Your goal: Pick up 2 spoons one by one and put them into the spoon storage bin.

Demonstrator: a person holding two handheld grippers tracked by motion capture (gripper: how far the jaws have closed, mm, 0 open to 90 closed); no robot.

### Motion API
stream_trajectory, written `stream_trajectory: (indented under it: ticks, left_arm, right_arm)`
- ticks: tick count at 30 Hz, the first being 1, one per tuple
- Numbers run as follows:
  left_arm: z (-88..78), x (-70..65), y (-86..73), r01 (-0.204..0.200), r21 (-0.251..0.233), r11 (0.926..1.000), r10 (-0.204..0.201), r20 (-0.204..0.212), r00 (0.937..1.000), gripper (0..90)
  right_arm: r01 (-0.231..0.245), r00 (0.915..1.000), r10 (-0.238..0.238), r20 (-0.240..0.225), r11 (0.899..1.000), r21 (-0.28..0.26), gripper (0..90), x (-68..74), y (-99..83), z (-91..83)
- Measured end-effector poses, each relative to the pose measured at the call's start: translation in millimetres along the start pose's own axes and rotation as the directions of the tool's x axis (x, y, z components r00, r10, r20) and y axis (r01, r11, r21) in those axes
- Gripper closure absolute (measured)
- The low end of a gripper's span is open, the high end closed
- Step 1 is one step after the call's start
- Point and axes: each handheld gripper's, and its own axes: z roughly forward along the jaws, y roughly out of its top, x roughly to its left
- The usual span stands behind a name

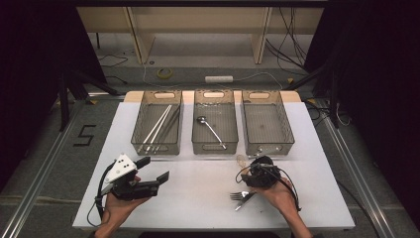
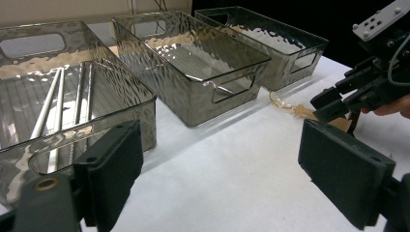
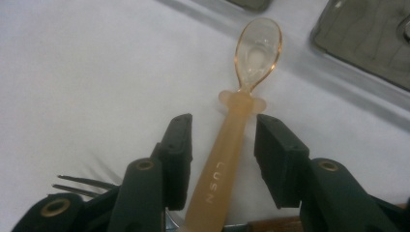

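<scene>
A translucent orange spoon lies flat on the white table, its bowl pointing toward the trays. My right gripper straddles the spoon's handle, one jaw on each side, with a thin gap at each pad. In the high view this right gripper points down at the spoon just in front of the right tray. A metal fork lies close behind it, its tines beside the left jaw. My left gripper rests at the front left, wide open and holding nothing.
Three smoky plastic trays stand in a row at the back. The left tray holds chopsticks, the middle tray a metal spoon, and the right tray has nothing in it. Open tabletop lies between the two hands.
</scene>
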Motion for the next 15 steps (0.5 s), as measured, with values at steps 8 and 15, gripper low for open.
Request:
stream_trajectory:
  ticks: [8,15]
  left_arm:
    - [0.2,-0.1,0.0,0.0,0.0,1.0,0.0,-0.001,1.0,15.6]
    - [0.0,-0.1,0.0,-0.006,0.004,1.0,0.006,-0.001,1.0,15.5]
  right_arm:
    - [-0.006,0.9999,0.006,0.016,1.0,0.018,61.8,1.0,-4.1,3.4]
    - [0.012,0.9992,-0.013,0.037,0.999,0.034,66.2,5.6,-7.8,6.9]
